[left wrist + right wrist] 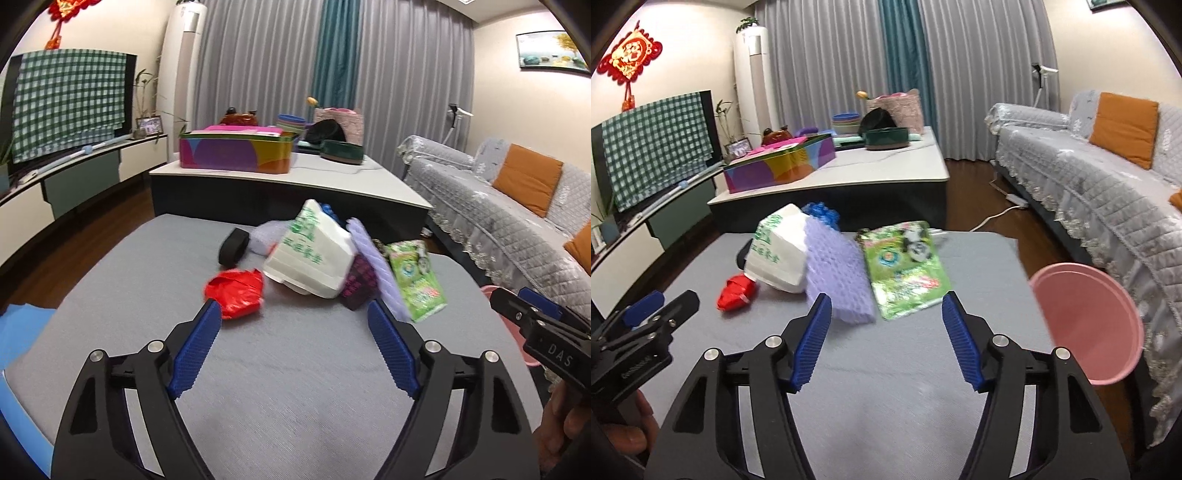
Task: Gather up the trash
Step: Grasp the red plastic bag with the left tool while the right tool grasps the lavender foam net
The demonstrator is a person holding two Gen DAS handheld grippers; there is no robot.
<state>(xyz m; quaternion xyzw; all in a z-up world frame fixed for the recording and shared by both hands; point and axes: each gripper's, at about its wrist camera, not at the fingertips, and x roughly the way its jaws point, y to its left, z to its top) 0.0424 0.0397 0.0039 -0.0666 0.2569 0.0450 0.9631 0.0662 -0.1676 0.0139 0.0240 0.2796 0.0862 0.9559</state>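
Nothing collected yet: trash pile [325, 254] on tabletop [280, 369], pink bin [1089, 321] looks empty, both tongs [295, 314] [886, 306] wide open, holding nothing.

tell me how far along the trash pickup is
Nothing looks done: the visible inside of the pink bin shows no trash. Nothing is in hand either; the left gripper and right gripper are both open. Left on the grey mat: red wrapper, white bag, purple sheet, green packet.
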